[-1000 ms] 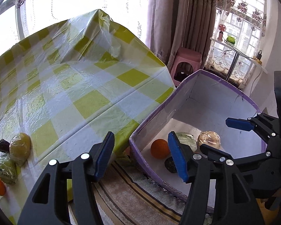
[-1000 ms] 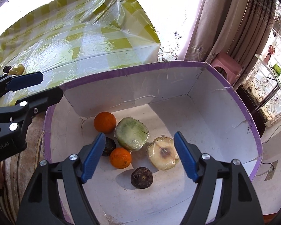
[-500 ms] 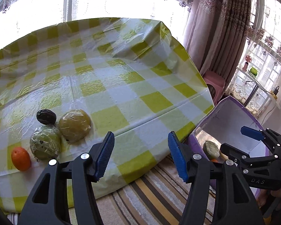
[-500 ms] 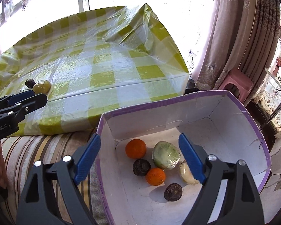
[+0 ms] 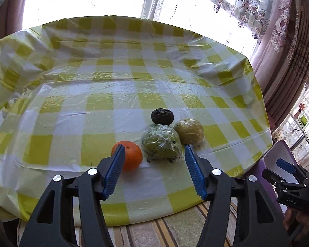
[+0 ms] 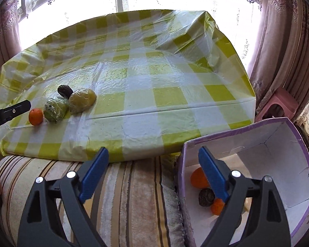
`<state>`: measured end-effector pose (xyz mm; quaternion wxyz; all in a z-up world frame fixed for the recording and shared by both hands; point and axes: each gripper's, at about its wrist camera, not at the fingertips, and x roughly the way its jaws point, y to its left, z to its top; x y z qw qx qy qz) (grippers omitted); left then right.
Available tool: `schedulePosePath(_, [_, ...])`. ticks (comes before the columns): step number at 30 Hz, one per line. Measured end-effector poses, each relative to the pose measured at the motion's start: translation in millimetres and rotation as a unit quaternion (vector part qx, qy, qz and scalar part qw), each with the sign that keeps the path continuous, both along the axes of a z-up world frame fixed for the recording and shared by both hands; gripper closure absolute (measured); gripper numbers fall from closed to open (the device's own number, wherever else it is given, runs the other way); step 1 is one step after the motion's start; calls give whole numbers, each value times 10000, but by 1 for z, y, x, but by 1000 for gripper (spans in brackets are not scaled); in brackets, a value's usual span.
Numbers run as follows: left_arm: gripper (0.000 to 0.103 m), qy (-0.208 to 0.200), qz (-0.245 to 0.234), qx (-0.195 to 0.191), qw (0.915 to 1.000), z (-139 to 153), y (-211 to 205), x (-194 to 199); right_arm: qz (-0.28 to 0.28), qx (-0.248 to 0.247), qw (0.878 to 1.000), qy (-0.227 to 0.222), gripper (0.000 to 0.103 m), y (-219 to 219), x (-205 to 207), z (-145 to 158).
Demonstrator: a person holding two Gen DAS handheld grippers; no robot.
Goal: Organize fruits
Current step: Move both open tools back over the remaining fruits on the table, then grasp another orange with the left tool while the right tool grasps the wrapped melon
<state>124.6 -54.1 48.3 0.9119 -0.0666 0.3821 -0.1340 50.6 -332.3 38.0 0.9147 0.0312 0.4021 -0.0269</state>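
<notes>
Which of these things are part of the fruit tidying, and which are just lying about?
Part of the job: orange, wrapped green fruit, wrapped yellowish fruit, dark fruit, purple-edged box.

Just lying about: pink stool, curtains, striped cushion.

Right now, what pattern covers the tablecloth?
Yellow-green and white checks on the plastic tablecloth; clearest in left wrist view.

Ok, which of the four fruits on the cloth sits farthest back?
The dark wrinkled fruit; it lies behind the orange, green wrapped fruit and yellowish wrapped fruit.
</notes>
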Motion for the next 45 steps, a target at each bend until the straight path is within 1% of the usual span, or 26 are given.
schedulePosePath(4, [44,277,181,-200,9992,-12,22,7,95,68,9999,-9,14,15,12,-1])
schedulePosePath(11, [45,450,105,-53,9989,-22,18,17,311,61,9995,8,14,42,32,-6])
schedulePosePath(14, [45,494,100,-39,9987,-25,18,21,377,52,9993,-30,14,53,40,-6])
schedulePosePath(21, [45,631,49,-29,9980,-36,18,31,530,202,9983,-110,14,75,65,-6])
schedulePosePath(25, [46,652,35,-18,9979,-38,17,34,574,239,9980,-61,14,83,78,-9])
schedulePosePath(28, [53,655,-18,-22,9978,-39,16,35,627,250,9977,28,14,88,87,-14])
schedulePosePath(30, [61,678,-29,-63,9977,-41,16,37,632,269,9976,63,14,90,92,-16])
schedulePosePath(31, [63,679,-51,-102,9976,-41,17,37,619,283,9977,72,14,91,94,-17])
schedulePosePath(36, [64,585,-31,-144,9982,-42,16,36,615,301,9976,103,14,97,107,-19])
schedulePosePath(40, [64,538,-27,-80,9985,-42,15,34,613,231,9978,100,14,103,117,-21])
schedulePosePath(45, [64,539,-34,-152,9984,-42,16,34,648,207,9976,146,14,109,127,-23])
